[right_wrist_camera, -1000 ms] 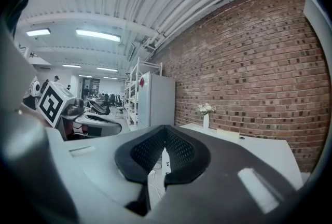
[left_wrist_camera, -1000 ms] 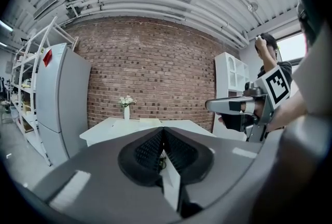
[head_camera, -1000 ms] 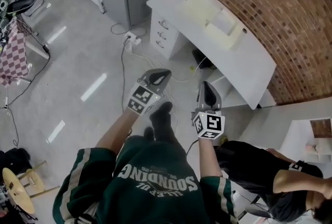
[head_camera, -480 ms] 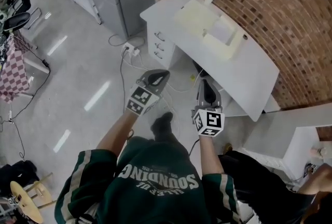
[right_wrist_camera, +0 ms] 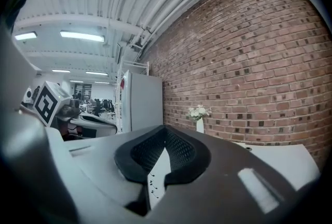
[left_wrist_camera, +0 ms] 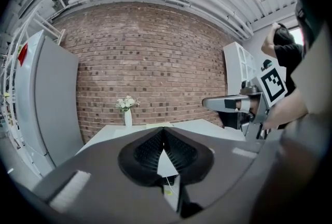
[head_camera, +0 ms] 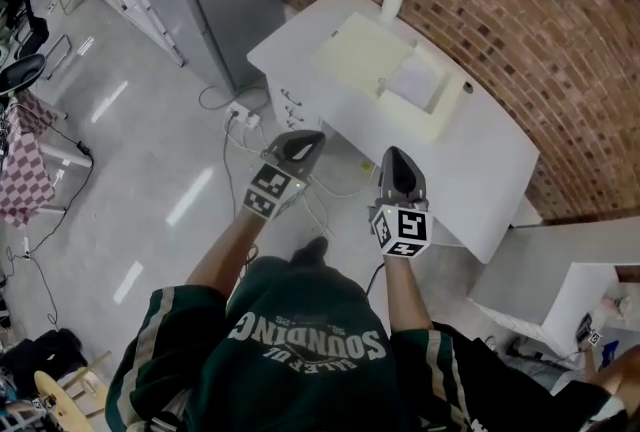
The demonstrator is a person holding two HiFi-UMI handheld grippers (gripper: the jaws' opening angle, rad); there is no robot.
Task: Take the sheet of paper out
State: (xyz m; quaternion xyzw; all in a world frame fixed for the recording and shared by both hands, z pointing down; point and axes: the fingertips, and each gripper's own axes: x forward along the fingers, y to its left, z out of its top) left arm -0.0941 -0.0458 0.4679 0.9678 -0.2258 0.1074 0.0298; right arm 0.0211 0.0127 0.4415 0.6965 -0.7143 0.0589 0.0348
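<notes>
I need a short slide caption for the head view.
Person facing a white desk, left gripper and right gripper both shut, empty.

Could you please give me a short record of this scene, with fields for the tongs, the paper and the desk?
Left tongs: shut, empty, touching nothing
Right tongs: shut, empty, touching nothing
Sheet of paper: lying on cream tray, untouched
Desk: white, against brick wall
Vase: holds flowers, on desk near the wall

Bright, even light. In the right gripper view, long white ceiling lamps (right_wrist_camera: 81, 36) glow upper left; the glossy grey floor (head_camera: 140, 150) shows glare streaks. Gripper views curve, darkening at corners.
</notes>
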